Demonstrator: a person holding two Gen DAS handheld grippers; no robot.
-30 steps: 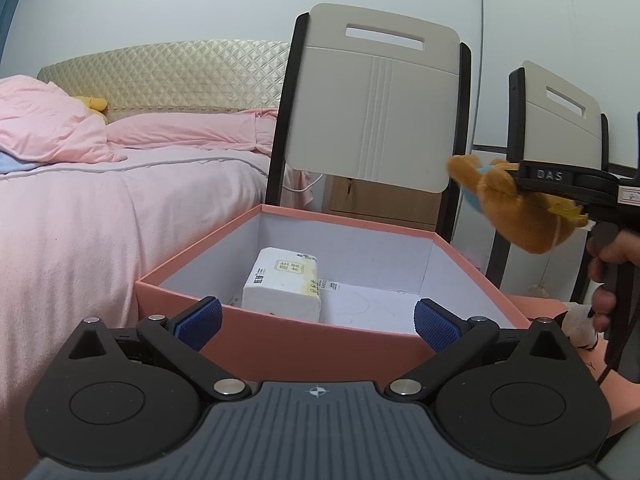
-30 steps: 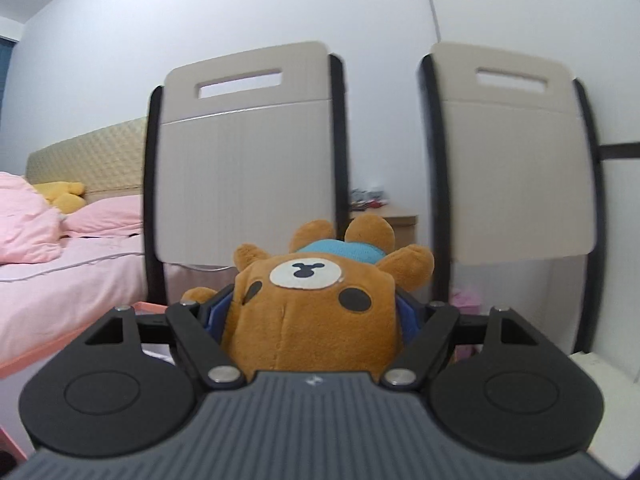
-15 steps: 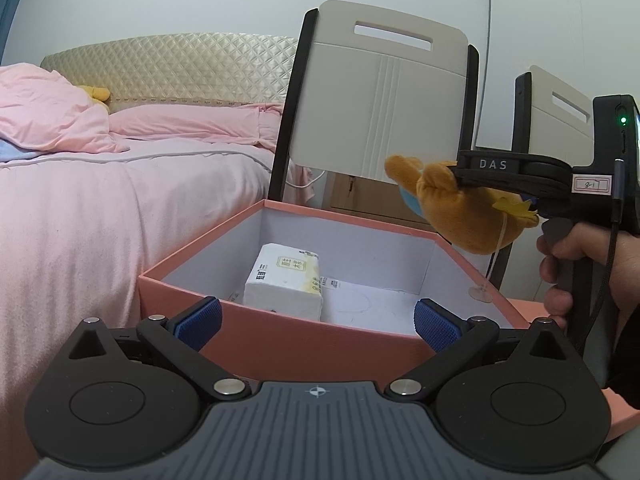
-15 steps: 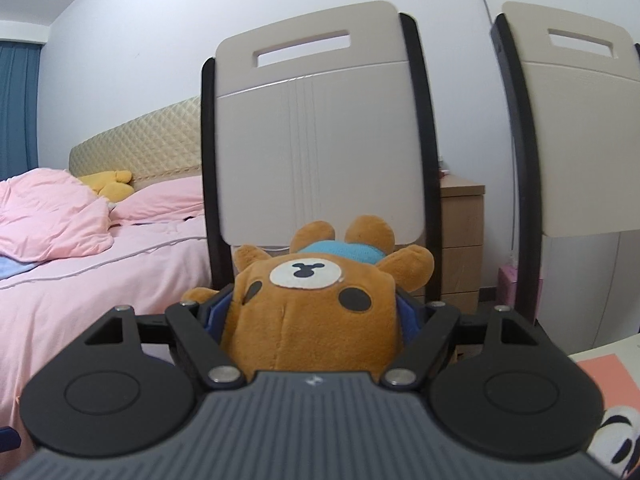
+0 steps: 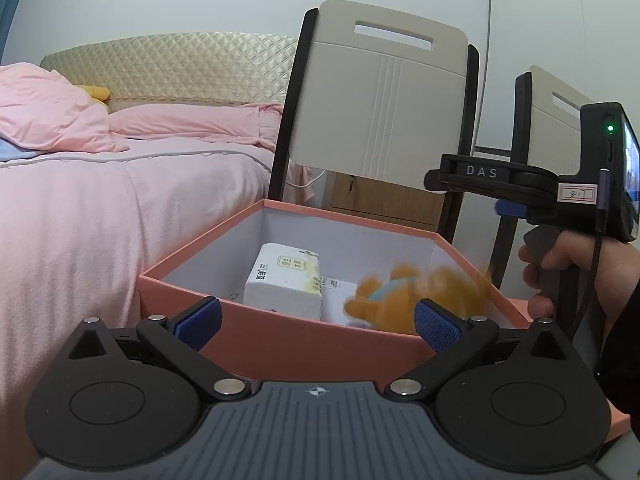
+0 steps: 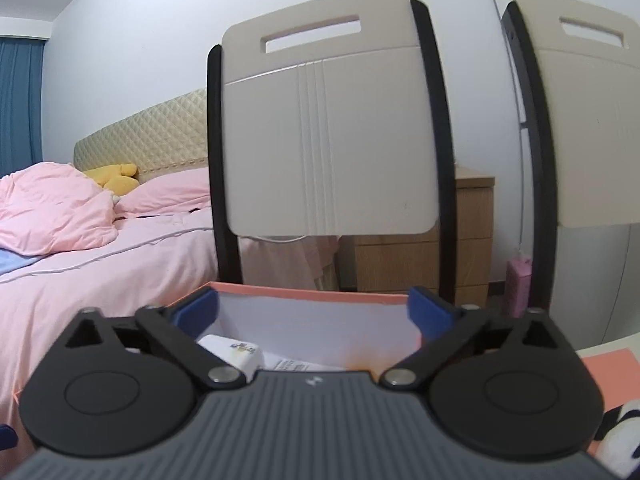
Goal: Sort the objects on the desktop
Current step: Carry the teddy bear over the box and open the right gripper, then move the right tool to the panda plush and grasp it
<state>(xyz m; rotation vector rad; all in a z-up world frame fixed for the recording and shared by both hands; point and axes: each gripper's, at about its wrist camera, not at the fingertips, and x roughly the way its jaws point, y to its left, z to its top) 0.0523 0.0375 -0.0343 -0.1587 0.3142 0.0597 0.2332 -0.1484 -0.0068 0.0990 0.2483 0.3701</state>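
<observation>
A pink open box with white inner walls stands in front of me; its far rim shows in the right wrist view. A white tissue pack lies inside, also seen in the right wrist view. A brown plush bear, blurred, is in the box's right part. My right gripper is open and empty above the box; it shows from the side in the left wrist view. My left gripper is open and empty at the box's near wall.
Two beige chairs stand behind the box. A bed with pink bedding is on the left. A wooden nightstand stands behind the chairs. A panda toy lies on a pink sheet at the lower right.
My right gripper has opened and the plush bear has dropped from it into the box. The left gripper has stayed put.
</observation>
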